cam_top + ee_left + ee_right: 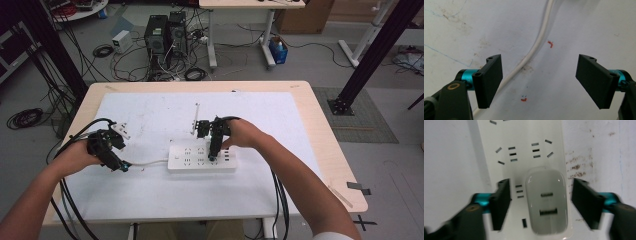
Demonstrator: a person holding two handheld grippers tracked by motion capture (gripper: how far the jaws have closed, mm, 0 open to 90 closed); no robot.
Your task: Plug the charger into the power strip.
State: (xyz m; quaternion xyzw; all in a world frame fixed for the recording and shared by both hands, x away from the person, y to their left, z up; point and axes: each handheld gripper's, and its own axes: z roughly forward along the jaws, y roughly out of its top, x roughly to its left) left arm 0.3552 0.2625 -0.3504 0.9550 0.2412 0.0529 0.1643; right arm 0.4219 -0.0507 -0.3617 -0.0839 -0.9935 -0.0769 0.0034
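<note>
Grey floor (310, 60) strewn with cables; two computer towers (166, 35) beside a white-legged desk (240, 5); black frame posts (370, 55).

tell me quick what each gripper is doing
left gripper: open, holding nothing, over the white cable
right gripper: open around the USB charger, not gripping it
</note>
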